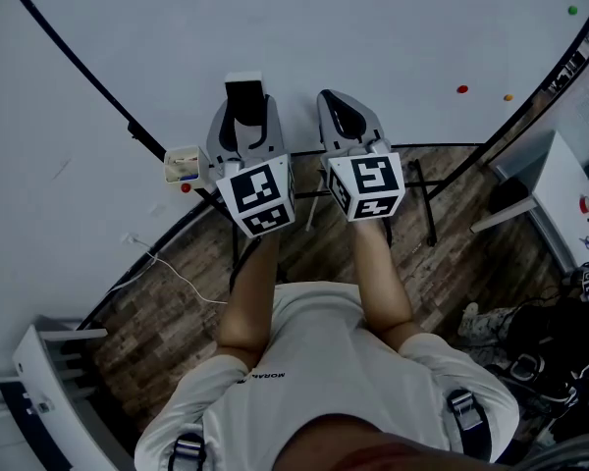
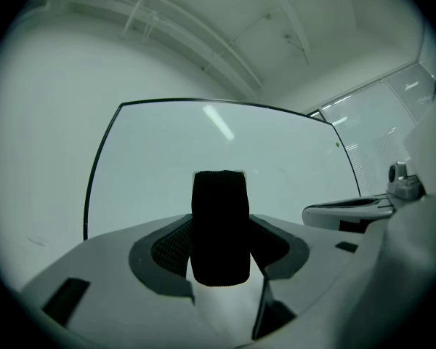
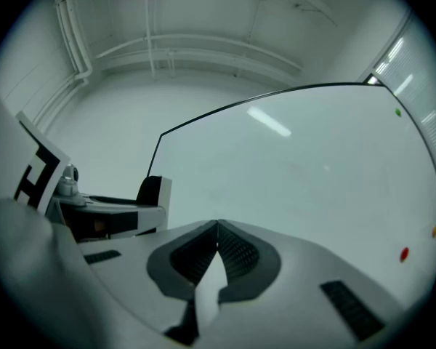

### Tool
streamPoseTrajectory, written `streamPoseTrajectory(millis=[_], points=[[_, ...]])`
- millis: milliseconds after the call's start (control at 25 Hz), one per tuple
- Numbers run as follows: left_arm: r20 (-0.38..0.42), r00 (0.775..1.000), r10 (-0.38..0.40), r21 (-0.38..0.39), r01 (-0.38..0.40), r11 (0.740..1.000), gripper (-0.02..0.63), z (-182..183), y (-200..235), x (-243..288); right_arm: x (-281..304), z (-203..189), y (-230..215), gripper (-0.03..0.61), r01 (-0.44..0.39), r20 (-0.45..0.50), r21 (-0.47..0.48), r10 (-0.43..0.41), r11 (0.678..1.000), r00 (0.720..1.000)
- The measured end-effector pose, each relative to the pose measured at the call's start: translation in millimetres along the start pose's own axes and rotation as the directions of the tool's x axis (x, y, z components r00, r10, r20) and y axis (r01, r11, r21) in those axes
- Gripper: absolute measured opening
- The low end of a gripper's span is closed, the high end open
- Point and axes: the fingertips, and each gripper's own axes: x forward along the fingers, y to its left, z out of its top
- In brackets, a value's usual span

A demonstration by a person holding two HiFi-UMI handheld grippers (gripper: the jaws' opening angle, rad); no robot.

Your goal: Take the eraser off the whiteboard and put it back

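Note:
The whiteboard point(image 1: 353, 37) fills the top of the head view, and both grippers point at it. My left gripper point(image 1: 243, 116) is shut on the eraser point(image 1: 243, 98), a block with a black felt face and a white back. In the left gripper view the eraser point(image 2: 219, 227) stands upright between the ribbed pads, held just in front of the whiteboard point(image 2: 276, 158). Whether it touches the board I cannot tell. Beside it on the right, my right gripper point(image 1: 342, 116) is shut with nothing in it; its pads point(image 3: 236, 253) meet. The eraser point(image 3: 154, 192) shows at the left of the right gripper view.
A small white box point(image 1: 182, 164) sits on the board's lower frame, left of the left gripper. Red point(image 1: 461, 89), orange point(image 1: 508, 97) and green point(image 1: 572, 10) magnets dot the board at the right. The board's black stand legs point(image 1: 427, 204) rise from the wooden floor. White furniture point(image 1: 555, 194) stands at the right.

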Motion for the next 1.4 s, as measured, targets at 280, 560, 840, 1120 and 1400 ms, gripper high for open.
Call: streamPoseTrajectory(millis=[280,560,840,1120,1400], points=[[-0.005,1.000,-0.012,0.008,0.012,1.000,0.222,-5.4,-2.8,1.8,1.8,-4.3,-0.4,0.013,-0.002,-0.007,0.003,0.002,1.000,1.000],[-0.004,1.000,-0.017,0.016,0.017,1.000,0.222,-4.3,-4.1,-4.5,-0.8,-3.3,4.4,0.014,-0.006,-0.006,0.002,0.006,1.000,1.000],[0.001,1.000,-0.023,0.022,0.023,0.999,0.222,-1.4,-6.7,-3.7,0.3,-0.9,3.5,0.014,-0.007,-0.004,0.001,0.007,1.000,1.000],[-0.002,1.000,-0.026,0.022,0.026,0.999,0.222,-5.2,-8.3,-4.6,-0.1,-5.0,3.4,0.014,-0.008,-0.010,0.004,0.008,1.000,1.000],[-0.003,1.000,-0.029,0.031,0.029,0.999,0.222,-5.5,-10.1,-4.7,-1.0,-2.0,3.6,0.014,-0.010,-0.006,0.004,0.010,1.000,1.000]])
